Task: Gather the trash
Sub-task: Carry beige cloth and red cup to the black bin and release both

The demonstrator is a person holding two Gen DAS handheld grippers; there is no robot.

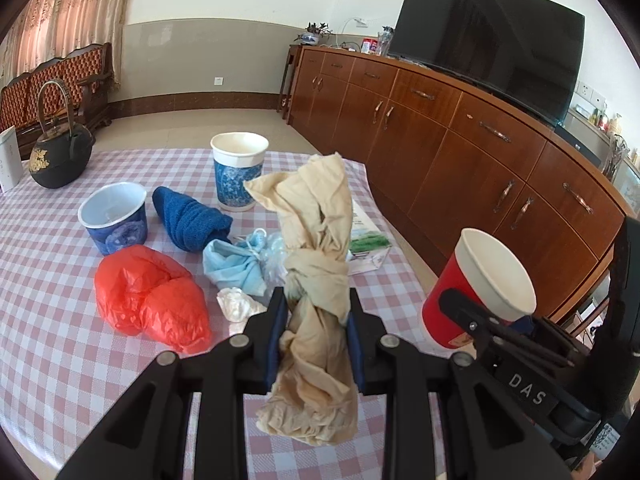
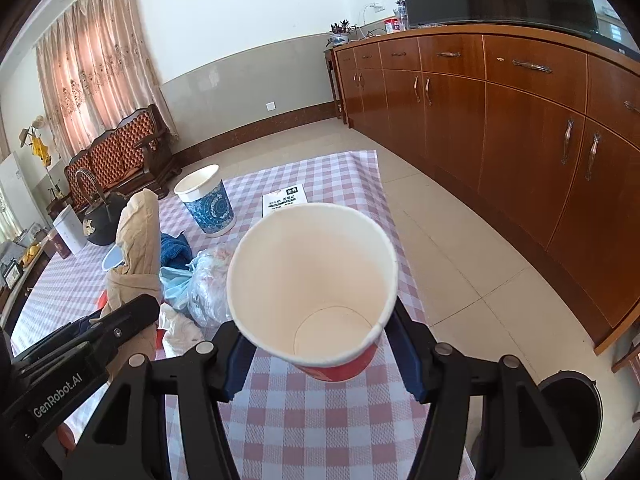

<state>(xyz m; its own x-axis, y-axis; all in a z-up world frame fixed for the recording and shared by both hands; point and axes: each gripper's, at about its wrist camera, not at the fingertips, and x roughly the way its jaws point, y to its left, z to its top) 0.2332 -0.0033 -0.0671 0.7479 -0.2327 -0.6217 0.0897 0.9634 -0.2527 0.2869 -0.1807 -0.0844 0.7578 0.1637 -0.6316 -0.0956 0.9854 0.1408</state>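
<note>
Over at the far left of the checked desk point(image 1: 48, 264) a black iron kettle point(image 1: 60, 156) is standing, and next to it a short blue patterned cup point(image 1: 114, 220) is sitting upright just behind a crumpled red plastic bag point(image 1: 152, 300). A rolled blue towel point(image 1: 188, 220) is lying between that short cup and a taller blue patterned cup point(image 1: 239, 170) further back. In front of the towel a bunched light-blue face mask point(image 1: 234, 264) is lying against some clear plastic, with a small white wad of tissue point(image 1: 238, 304) just beside it.

The left tool point(image 1: 318, 344) is clenching a knotted, twisted beige bag point(image 1: 316, 280), its blue pads point(image 1: 276, 344) pressing the bundle from both sides and holding it upright above the desk. Behind the bundle a printed leaflet point(image 1: 366, 240) is lying flat near the desk's edge.

Further right, the right tool point(image 2: 320, 352) is gripping a red paper cup point(image 2: 312, 280) by its lower wall, holding it tilted with its white mouth facing the camera; nothing is showing inside it. To the right a long wooden cabinet point(image 2: 520, 140) is running along the wall, and a dark round bin point(image 2: 572, 412) is standing on the tiled floor at the lower right.
</note>
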